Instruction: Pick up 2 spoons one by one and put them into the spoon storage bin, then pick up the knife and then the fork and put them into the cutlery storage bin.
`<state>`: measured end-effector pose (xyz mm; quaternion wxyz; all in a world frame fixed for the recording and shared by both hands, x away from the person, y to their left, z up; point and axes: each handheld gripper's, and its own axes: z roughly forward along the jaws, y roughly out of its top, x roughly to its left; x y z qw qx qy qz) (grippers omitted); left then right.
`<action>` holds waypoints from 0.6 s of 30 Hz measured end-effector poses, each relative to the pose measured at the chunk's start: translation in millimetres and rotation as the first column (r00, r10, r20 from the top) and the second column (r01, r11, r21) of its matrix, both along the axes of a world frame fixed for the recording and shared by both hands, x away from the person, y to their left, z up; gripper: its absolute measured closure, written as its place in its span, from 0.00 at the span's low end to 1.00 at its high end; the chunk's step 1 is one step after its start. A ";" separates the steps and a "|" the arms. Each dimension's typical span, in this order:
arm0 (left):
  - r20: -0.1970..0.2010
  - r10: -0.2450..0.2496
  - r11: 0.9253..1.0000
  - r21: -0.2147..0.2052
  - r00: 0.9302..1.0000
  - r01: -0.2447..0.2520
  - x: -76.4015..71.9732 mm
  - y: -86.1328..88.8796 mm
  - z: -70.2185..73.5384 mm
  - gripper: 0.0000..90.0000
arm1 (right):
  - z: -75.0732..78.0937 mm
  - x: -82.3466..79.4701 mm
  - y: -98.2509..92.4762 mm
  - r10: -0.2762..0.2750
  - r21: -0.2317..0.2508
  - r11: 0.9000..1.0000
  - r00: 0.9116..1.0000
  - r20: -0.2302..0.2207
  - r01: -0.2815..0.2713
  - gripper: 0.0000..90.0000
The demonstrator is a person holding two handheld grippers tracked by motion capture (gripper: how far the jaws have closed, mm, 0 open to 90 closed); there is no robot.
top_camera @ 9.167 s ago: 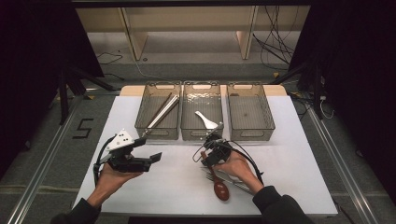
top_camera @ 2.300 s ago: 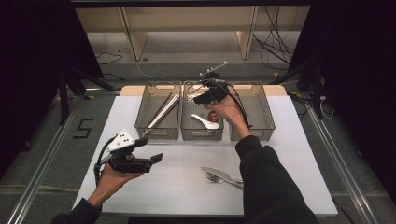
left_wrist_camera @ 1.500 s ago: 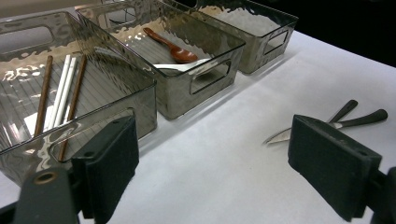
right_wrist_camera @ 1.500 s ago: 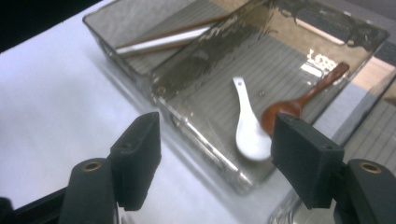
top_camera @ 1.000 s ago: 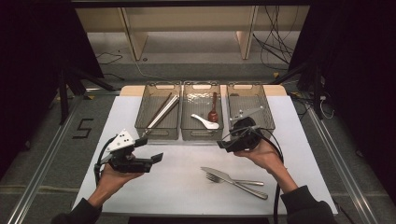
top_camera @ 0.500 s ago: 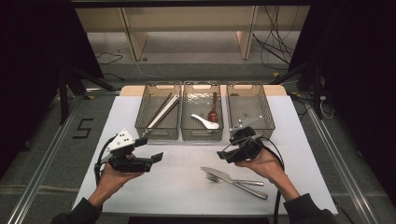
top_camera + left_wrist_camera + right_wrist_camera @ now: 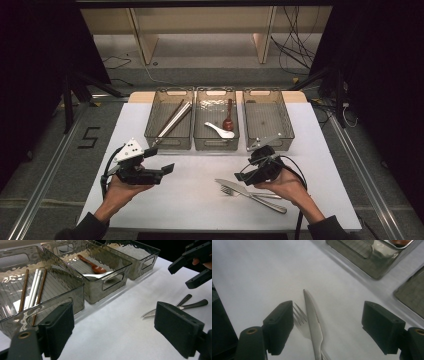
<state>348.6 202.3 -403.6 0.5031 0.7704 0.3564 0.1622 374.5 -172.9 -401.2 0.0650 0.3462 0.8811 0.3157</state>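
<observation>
1. The jaws of the right gripper stood wide apart with nothing pressed between them; they had just been opening as it hung over the knife and fork on the desk.
2. The jaws of the left gripper were spread too and held nothing, parked near the desk's left side, well apart from the cutlery.
3. Done, by the look of it: chopsticks lay in the left bin, and a brown spoon and white spoon lay in the middle bin.
4. Left to do, I'd judge: knife and fork lay crossed and touching on the desk, and the right bin stood bare, likely their home.
5. So roughly past halfway, with a pickup of the knife or fork coming up.
</observation>
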 end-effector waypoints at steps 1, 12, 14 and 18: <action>0.000 -0.001 1.000 0.001 1.000 0.001 -0.3 0.3 0.0 0.17 | -0.1 -0.7 -0.2 0.002 0.000 1.000 1.000 -0.001 -0.002 0.29; 0.000 0.000 1.000 0.002 1.000 0.000 0.5 -0.2 0.1 0.17 | -5.2 -9.7 -0.9 0.027 -0.030 0.999 1.000 -0.016 -0.028 0.31; 0.000 -0.002 1.000 0.003 1.000 0.002 0.9 -0.7 0.2 0.17 | -7.2 -10.5 -1.0 0.034 -0.040 0.999 0.999 -0.025 -0.035 0.32; -0.001 -0.007 1.000 0.010 1.000 0.007 0.7 -2.5 -0.4 0.17 | -8.8 -14.7 -2.3 0.043 -0.055 0.997 0.998 -0.037 -0.045 0.36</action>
